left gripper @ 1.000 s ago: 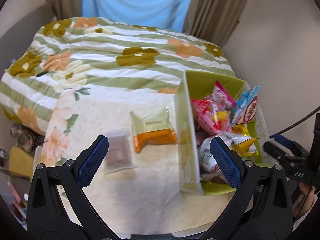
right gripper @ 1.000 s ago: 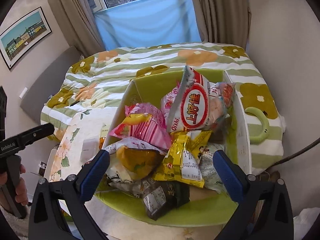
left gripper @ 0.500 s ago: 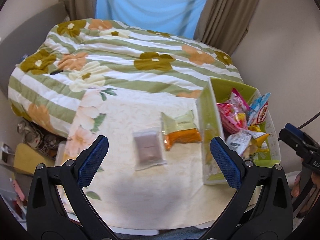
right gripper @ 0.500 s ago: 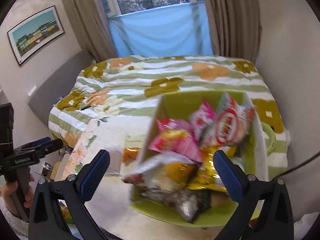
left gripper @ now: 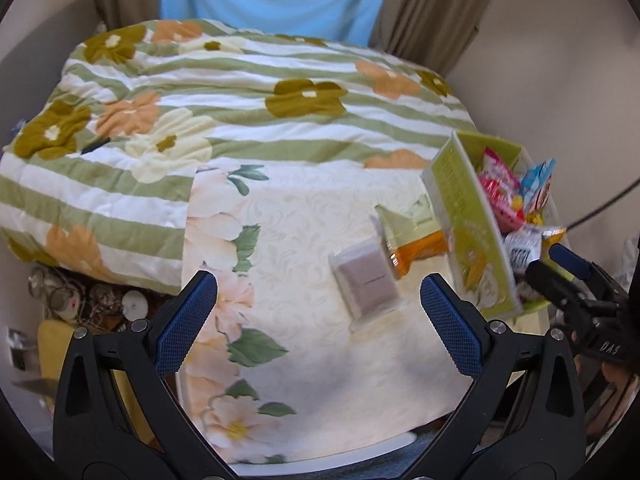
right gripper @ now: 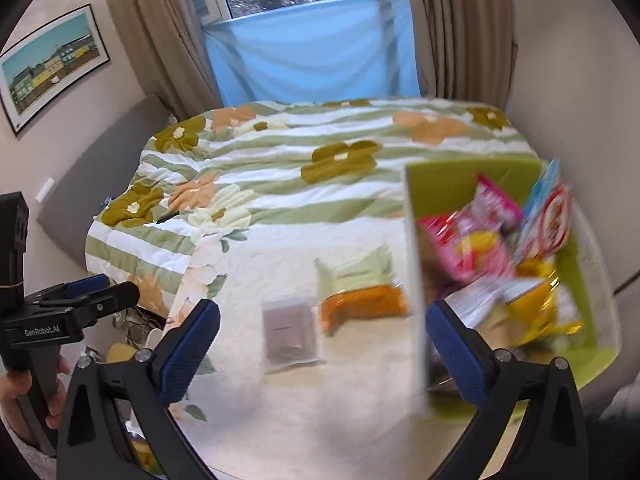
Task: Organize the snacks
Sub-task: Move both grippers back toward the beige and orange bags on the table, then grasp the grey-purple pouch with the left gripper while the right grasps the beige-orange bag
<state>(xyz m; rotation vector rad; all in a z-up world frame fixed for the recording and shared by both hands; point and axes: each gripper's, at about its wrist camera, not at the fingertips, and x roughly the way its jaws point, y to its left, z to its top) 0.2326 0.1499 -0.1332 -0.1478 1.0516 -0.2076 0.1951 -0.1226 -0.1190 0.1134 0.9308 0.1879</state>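
A lime-green box [left gripper: 464,216] [right gripper: 416,280] packed with several snack bags stands at the right of a cream floral cloth. Left of it lie a green-and-orange packet [left gripper: 416,236] [right gripper: 360,292] and a clear packet with grey-brown contents [left gripper: 366,284] [right gripper: 289,332]. My left gripper [left gripper: 318,320] hovers open over the cloth, near the clear packet, holding nothing. My right gripper [right gripper: 324,344] is open too, straddling the packets and the box's left wall; in the left wrist view the right gripper [left gripper: 576,276] appears beside the box. The right view is blurred.
A striped floral bedspread [left gripper: 248,92] [right gripper: 320,148] covers the bed behind the cloth. Clutter [left gripper: 88,296] lies on the floor at the left. Curtains [right gripper: 160,32], a blue sheet [right gripper: 312,60] and a framed picture [right gripper: 48,64] line the walls. A hand [right gripper: 24,396] holds the left gripper.
Both grippers have pulled back and swung left, so the box slid to the right of each view. The two packets now sit between the right gripper's fingers. Nothing was picked up.
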